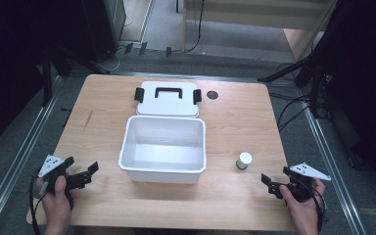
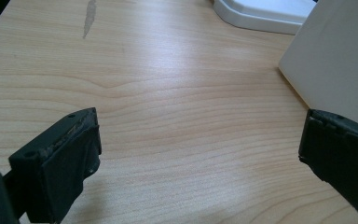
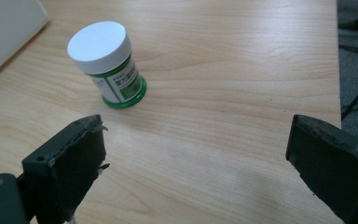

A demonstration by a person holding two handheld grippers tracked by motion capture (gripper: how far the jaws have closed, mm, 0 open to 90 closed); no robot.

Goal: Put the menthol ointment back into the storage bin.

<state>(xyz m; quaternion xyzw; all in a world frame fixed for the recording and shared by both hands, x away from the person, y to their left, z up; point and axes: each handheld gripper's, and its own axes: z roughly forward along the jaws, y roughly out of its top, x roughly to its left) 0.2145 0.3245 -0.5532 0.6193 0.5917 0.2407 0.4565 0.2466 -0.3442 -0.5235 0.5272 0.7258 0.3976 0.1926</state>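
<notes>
A white open box stands in the middle of the wooden table. Its white lid with a black handle and two black clips lies flat just behind it. A small jar with a white cap and green label stands upright to the right of the box; in the right gripper view the jar is ahead and left of the jaws. My right gripper is open near the front right edge, short of the jar. My left gripper is open at the front left, beside the box wall.
A dark round hole sits in the tabletop right of the lid. A grey scuff marks the wood on the left side. Metal rails, dark stands and cables surround the table on the floor.
</notes>
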